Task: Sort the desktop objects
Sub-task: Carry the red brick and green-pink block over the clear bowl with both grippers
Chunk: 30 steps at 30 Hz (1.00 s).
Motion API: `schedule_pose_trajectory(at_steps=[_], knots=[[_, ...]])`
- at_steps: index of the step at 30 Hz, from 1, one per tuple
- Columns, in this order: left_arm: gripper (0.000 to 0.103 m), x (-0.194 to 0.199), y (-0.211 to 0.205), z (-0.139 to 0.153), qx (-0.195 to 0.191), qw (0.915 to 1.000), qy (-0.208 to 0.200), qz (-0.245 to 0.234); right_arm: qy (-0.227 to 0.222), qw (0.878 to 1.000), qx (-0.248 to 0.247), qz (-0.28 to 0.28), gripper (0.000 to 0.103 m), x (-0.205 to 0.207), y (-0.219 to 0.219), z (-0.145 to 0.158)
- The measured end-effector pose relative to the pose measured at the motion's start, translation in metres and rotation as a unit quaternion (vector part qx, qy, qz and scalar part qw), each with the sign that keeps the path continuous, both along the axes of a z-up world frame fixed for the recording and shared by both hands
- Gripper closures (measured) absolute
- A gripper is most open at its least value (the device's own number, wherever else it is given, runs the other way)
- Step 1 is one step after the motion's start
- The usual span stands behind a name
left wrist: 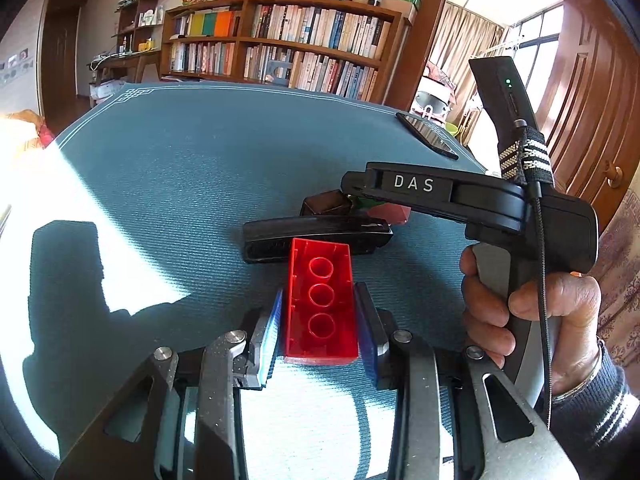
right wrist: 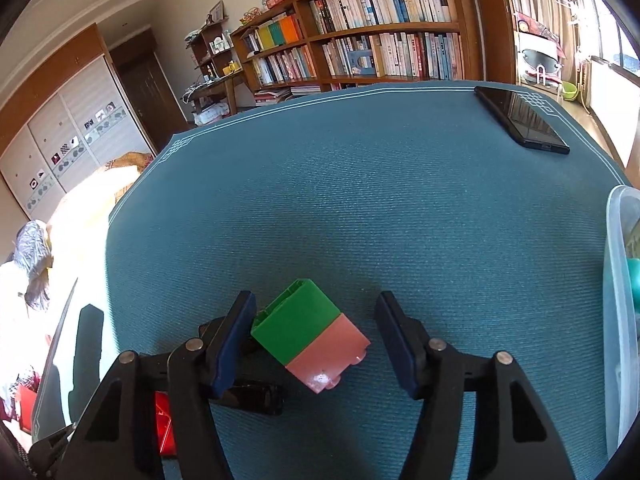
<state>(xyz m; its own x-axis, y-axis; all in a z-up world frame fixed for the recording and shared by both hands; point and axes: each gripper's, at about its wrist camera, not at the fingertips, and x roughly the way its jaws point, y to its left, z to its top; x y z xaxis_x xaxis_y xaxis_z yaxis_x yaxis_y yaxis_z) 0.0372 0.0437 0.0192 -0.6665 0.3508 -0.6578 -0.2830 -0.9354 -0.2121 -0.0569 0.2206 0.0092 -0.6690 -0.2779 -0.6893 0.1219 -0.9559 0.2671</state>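
sunlit blue table mat carries, from left, the left gripper clamped on a red brick that could slip if tilted, then the right gripper, angled down, jaws apart around a skewed green-and-pink block, likely to twist on closing.
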Motion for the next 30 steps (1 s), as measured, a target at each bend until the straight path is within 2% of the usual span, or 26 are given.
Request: schedule_pose_trajectory(at_steps=[1, 8, 14, 22, 30], knots=[[0.066, 0.0, 0.001, 0.0, -0.001, 1.0, 0.0, -0.001, 0.0, 1.0, -0.003, 0.006, 0.046, 0.001, 0.0, 0.001], [0.066, -0.003, 0.003, -0.002, 0.001, 1.0, 0.0, 0.002, 0.001, 1.0, -0.001, 0.0, 0.047, 0.011, 0.001, 0.003], [0.066, -0.004, 0.002, -0.004, 0.004, 1.0, -0.003, 0.005, 0.021, 1.0, -0.014, -0.009, 0.047, 0.026, 0.005, 0.018], [0.066, -0.004, 0.004, -0.006, 0.011, 0.9998, -0.013, 0.004, 0.032, 0.998, -0.033, -0.046, 0.047, 0.048, 0.028, 0.027], [0.066, 0.003, 0.011, -0.003, -0.008, 1.0, -0.001, 0.003, 0.04, 0.996, -0.03, -0.08, 0.047, 0.069, 0.049, 0.03]])
